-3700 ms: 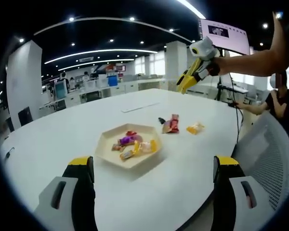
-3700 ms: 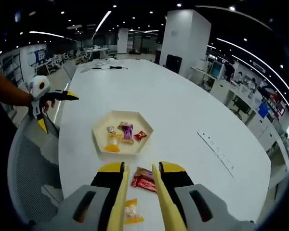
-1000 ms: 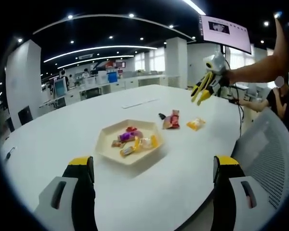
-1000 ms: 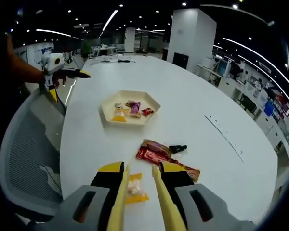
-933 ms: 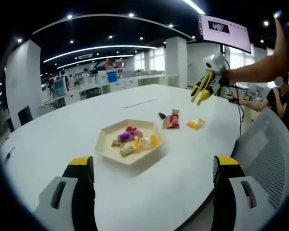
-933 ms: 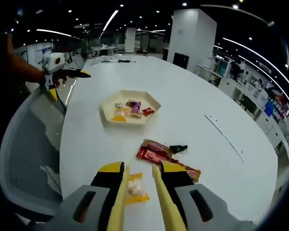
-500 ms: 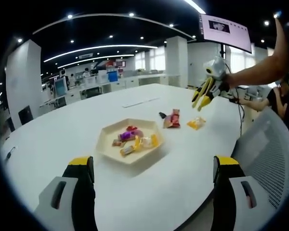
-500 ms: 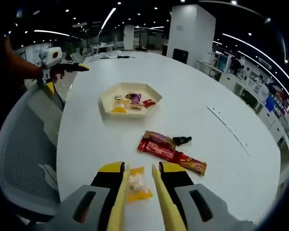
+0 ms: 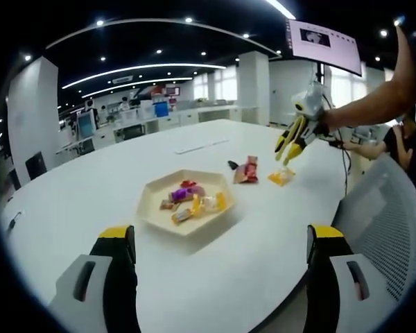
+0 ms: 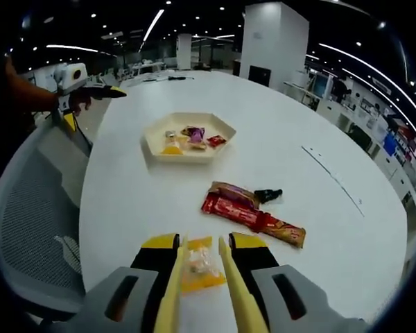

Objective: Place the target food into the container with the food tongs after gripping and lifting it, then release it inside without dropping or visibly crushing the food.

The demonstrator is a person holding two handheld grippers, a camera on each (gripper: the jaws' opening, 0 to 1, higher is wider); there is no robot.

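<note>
A cream hexagonal tray [image 9: 151,209] [image 10: 152,143] holds several wrapped sweets on the white table. An orange-yellow sweet packet [image 9: 281,176] [image 10: 200,269] lies apart from it, near the table edge. My right gripper [image 10: 197,240] [image 9: 293,137] is shut on yellow food tongs [image 10: 168,298]. The tongs' two arms stand apart on either side of the packet, low over it. Whether they touch it I cannot tell. My left gripper [image 9: 220,239] [image 10: 90,90] is wide open and holds nothing, at the table's other side from the packet.
Red snack wrappers [image 9: 247,171] [image 10: 253,215] and a small black object [image 10: 267,195] lie between the tray and the packet. A thin pale strip [image 10: 333,180] lies further across the table. Mesh chairs [image 9: 381,215] [image 10: 28,208] stand at the table edge.
My right gripper has come down and in over the orange packet, which now sits larger between the tong arms. The left gripper has stayed where it was.
</note>
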